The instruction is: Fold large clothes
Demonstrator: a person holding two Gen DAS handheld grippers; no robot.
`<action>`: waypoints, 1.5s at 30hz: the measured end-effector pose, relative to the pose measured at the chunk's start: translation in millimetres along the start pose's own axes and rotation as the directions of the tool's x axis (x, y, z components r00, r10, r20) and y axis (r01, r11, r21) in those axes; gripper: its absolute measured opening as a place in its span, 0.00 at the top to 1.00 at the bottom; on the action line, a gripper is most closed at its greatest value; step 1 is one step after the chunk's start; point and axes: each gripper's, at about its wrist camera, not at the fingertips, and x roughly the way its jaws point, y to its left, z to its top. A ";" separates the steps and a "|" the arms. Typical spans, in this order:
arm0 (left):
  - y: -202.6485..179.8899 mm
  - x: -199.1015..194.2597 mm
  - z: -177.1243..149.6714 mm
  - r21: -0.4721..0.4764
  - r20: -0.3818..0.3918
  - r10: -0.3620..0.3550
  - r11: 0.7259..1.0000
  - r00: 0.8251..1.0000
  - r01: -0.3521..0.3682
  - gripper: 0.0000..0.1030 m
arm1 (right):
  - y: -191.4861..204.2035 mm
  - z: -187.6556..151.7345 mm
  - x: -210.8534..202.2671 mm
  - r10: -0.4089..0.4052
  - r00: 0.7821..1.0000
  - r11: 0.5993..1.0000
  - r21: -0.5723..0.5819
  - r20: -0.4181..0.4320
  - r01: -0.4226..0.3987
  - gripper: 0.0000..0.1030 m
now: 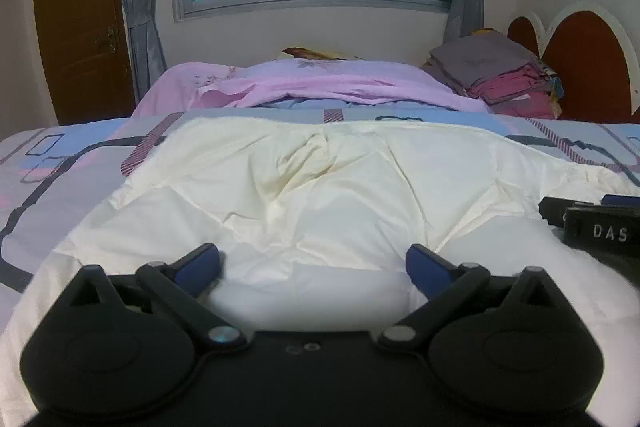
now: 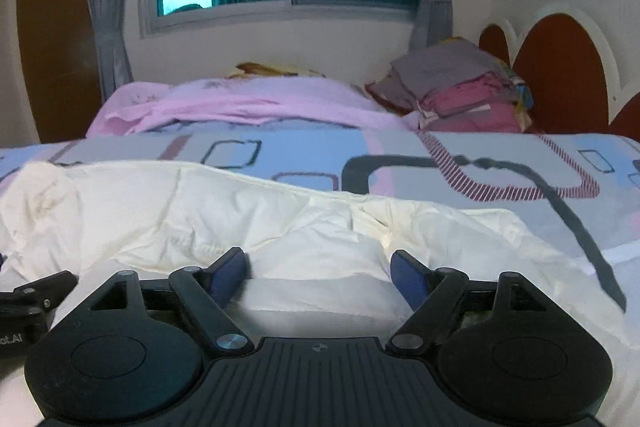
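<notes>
Hovering wide and empty, both the left tongs (image 1: 314,263) and right tongs (image 2: 318,269); seat each on the cream garment's (image 1: 320,179) near hem before closing.

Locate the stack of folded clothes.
The stack sits far right in both wrist views, on the bed beside the headboard, past the pink sheet.

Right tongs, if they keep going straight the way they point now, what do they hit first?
Probably the cream quilt lying just ahead of the open right tongs; depth is hard to judge.
</notes>
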 end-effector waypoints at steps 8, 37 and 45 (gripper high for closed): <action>0.3 12.5 -8.6 -0.037 0.016 0.002 0.999 1.000 -0.001 0.01 | 0.2 -16.0 17.6 -0.009 1.000 1.000 -0.007 0.000 0.009 0.23; 53.7 -4.5 -21.2 -0.051 -0.054 0.118 0.991 0.992 -0.120 0.00 | -74.9 -51.8 -35.0 -0.131 0.991 0.991 0.003 -0.006 0.131 0.13; 51.7 -17.4 -5.3 -0.035 -0.120 0.123 0.991 0.985 -0.128 0.02 | -81.8 -28.6 -55.5 -0.100 0.994 0.995 0.006 -0.053 0.100 0.13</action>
